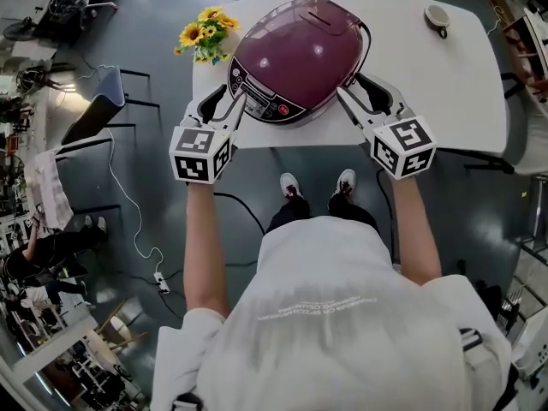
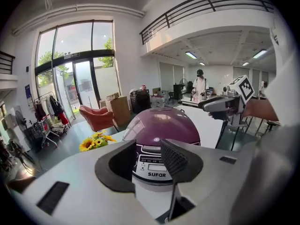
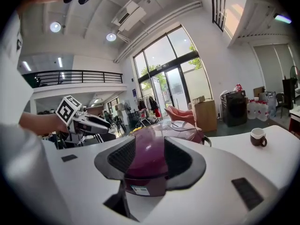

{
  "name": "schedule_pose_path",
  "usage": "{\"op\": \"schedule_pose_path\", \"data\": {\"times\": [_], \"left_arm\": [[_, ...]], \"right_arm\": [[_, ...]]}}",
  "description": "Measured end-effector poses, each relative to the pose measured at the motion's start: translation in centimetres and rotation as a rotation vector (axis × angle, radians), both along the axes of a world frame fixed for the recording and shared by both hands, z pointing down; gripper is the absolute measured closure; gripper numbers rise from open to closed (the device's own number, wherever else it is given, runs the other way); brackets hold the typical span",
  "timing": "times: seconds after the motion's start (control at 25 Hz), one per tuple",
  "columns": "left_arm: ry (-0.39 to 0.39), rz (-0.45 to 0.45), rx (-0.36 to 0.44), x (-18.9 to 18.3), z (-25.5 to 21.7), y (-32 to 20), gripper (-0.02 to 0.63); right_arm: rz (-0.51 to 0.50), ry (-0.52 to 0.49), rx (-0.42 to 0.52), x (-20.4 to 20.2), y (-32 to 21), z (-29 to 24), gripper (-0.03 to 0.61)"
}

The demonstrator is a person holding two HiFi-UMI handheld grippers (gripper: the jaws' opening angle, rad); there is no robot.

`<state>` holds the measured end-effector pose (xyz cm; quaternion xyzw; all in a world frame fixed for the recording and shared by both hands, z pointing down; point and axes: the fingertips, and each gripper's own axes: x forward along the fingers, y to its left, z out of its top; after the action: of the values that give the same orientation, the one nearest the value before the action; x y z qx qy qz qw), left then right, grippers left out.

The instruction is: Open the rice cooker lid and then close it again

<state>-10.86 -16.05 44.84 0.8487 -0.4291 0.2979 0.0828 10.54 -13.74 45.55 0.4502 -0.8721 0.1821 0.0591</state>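
Observation:
A purple rice cooker (image 1: 295,54) with its lid down sits on the white table (image 1: 462,84), control panel toward me. My left gripper (image 1: 229,107) stands open just off its front left corner. In the left gripper view the control panel (image 2: 149,165) shows between the open gripper (image 2: 149,154) fingers, close ahead, nothing gripped. My right gripper (image 1: 354,95) is open by the cooker's right side. In the right gripper view the cooker's purple shell (image 3: 147,156) fills the gap of that gripper (image 3: 149,157); whether the pads touch it I cannot tell.
A bunch of sunflowers (image 1: 205,32) stands at the table's far left corner, behind the cooker. A small cup (image 1: 437,17) sits at the far right of the table. The table's near edge (image 1: 325,146) runs just under both grippers. Chairs and cables lie on the floor to the left.

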Motion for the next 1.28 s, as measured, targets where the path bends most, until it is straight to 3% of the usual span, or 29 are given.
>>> {"op": "schedule_pose_path", "data": {"times": [0.4, 0.96, 1.12, 1.28], "left_arm": [[-0.039, 0.103, -0.141, 1.8, 4.0, -2.2, 0.437], [-0.045, 0.177, -0.215, 3.3, 4.7, -2.2, 0.460], [-0.011, 0.169, -0.271, 3.4, 5.0, -1.9, 0.489], [-0.040, 0.189, -0.270, 3.5, 5.1, -1.7, 0.489]], "right_arm": [[0.067, -0.020, -0.048, 0.4, -0.3, 1.3, 0.376], [0.077, -0.015, -0.078, 0.9, -0.4, 1.7, 0.376], [0.079, -0.015, -0.078, 1.0, -0.3, 1.7, 0.376], [0.086, -0.014, -0.080, 1.3, 0.0, 1.8, 0.376]]}}
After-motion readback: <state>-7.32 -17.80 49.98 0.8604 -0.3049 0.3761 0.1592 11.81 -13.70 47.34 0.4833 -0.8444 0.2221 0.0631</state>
